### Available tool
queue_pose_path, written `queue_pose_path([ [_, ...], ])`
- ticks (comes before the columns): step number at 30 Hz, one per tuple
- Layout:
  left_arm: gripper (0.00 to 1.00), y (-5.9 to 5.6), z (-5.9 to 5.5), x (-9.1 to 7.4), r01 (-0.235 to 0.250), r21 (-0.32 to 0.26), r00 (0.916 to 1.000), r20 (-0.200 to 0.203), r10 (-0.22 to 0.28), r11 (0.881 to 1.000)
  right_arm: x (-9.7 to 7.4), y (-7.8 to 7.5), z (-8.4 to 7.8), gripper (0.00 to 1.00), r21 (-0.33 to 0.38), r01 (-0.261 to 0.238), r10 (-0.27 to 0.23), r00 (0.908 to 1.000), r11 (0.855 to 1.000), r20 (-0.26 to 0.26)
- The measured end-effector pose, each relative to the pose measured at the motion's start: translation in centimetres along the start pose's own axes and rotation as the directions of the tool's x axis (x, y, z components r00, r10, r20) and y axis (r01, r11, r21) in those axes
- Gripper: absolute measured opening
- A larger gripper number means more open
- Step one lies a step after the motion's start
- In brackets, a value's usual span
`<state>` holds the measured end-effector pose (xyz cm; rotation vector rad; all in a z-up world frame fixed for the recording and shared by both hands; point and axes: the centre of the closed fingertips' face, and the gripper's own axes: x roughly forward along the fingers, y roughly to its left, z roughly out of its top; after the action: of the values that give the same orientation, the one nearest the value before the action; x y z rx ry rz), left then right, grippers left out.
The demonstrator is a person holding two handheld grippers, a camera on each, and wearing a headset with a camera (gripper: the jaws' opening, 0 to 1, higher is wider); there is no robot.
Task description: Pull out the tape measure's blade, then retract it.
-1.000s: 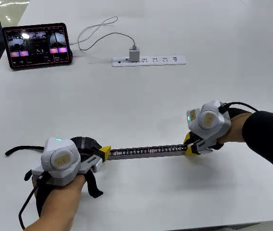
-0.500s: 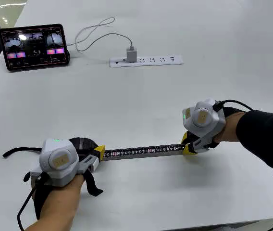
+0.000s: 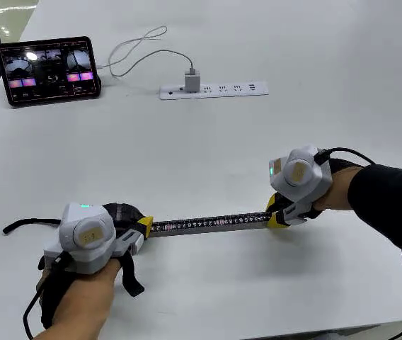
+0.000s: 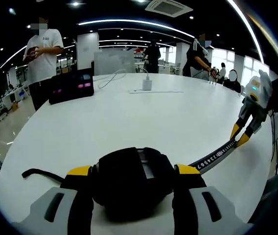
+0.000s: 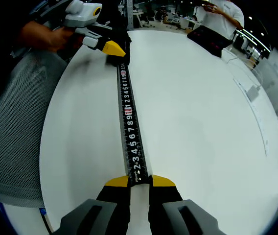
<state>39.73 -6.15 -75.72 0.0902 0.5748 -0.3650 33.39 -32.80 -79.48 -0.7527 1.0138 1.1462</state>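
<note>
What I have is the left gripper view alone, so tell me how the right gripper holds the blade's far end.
Observer: The right gripper has its jaws shut on the tip of the blade; 2 is the first numeral clear of them.
Operator: Give me the blade's line.
Observer: In the head view it runs straight, numerals up, from the tape measure in the left gripper.
Operator: Report what's beside the table.
Observer: A grey mesh chair back stands at its edge, in the right gripper view.
</note>
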Motion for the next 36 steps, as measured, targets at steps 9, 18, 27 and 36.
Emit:
queue_pose_path([
  [9, 0.61, -0.06, -0.05, 0.09, 0.014, -0.007, 0.9999, -0.008, -0.014, 1.0, 0.05, -0.04, 0.1, 0.09, 0.019, 0.014, -0.014, 0.9999, 1.0, -0.01],
  [18, 0.61, -0.1, -0.12, 0.08, 0.02, -0.01, 0.9997, -0.013, -0.02, 1.0, 0.1, 0.03, 0.31, 0.09, 0.042, 0.018, -0.018, 0.9998, 0.999, 0.002],
  [27, 0.61, -0.12, -0.18, 0.06, 0.018, -0.008, 0.9997, -0.017, -0.018, 1.0, 0.23, 0.2, 0.65, 0.09, 0.03, 0.021, -0.022, 0.9997, 0.999, 0.015],
  [36, 0.61, -0.06, -0.18, 0.05, 0.017, -0.007, 0.9997, -0.019, -0.018, 1.0, 0.36, 0.29, 0.89, 0.09, 0.002, 0.008, -0.008, 0.9999, 1.0, -0.013],
])
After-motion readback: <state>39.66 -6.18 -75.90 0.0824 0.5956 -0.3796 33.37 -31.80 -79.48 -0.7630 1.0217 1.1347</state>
